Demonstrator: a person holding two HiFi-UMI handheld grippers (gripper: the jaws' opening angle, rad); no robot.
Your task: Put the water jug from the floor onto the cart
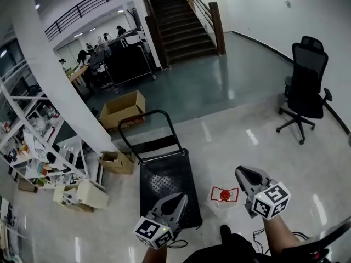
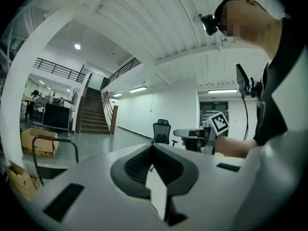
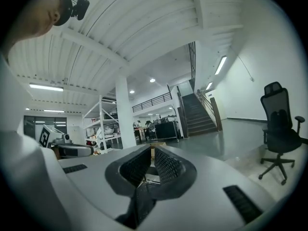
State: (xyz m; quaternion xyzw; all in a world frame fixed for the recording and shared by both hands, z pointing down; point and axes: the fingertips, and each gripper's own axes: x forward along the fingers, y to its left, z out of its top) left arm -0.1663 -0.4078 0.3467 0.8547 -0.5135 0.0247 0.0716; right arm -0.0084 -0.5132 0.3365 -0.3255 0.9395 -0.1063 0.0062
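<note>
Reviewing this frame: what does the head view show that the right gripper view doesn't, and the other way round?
Only the head view: the water jug with its red cap, standing on the floor just right of the black cart.
Only the right gripper view: the ribbed ceiling with its strip lights, and a close look at the right hand-held gripper, jaws together with nothing between them.
Both: the left hand-held gripper, the office chair, the staircase and the white column.
</note>
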